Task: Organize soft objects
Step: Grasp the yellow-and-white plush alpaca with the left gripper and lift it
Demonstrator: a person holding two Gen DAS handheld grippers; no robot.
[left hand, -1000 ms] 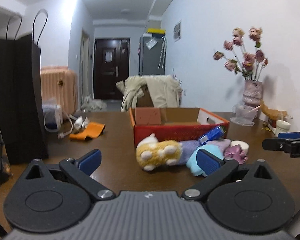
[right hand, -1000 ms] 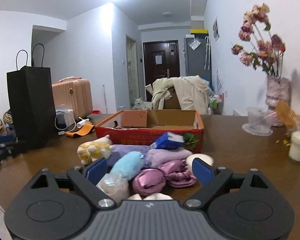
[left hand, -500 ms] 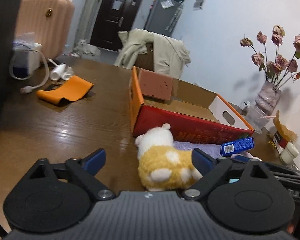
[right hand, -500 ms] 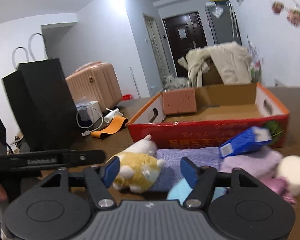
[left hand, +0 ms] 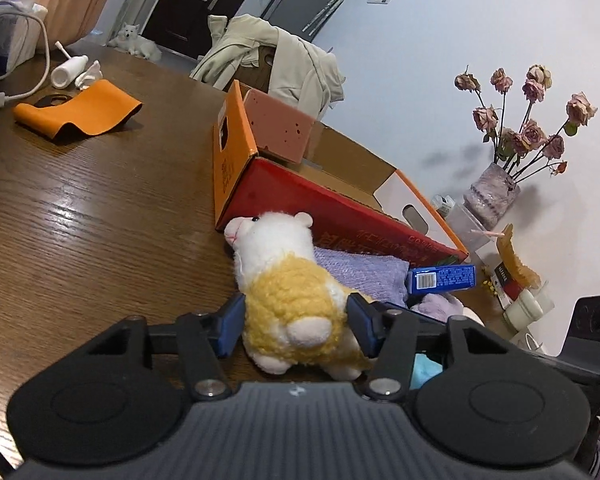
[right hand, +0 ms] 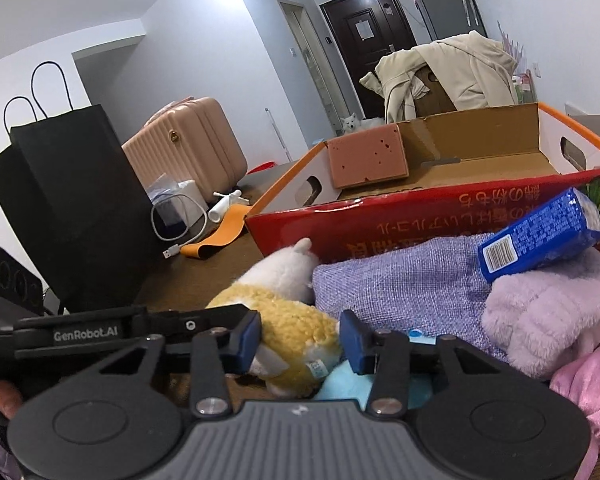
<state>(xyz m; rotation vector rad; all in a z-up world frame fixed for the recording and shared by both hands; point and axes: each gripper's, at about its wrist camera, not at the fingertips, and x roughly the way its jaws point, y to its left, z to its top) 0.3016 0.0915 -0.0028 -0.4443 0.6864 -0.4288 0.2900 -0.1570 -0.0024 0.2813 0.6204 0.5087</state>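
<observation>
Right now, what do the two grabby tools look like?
Both are matte black plastic with two round discs, silver screws and a ribbed grey middle. The left tool and the right tool each have two fingers with blue pads. In the right view, the left tool's side says GenRobot.AI in white, and a bare hand in a purple sleeve holds it.

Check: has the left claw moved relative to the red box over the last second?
Yes. The left claw has closed in toward the red box and now straddles the yellow plush, pads at its sides.
</observation>
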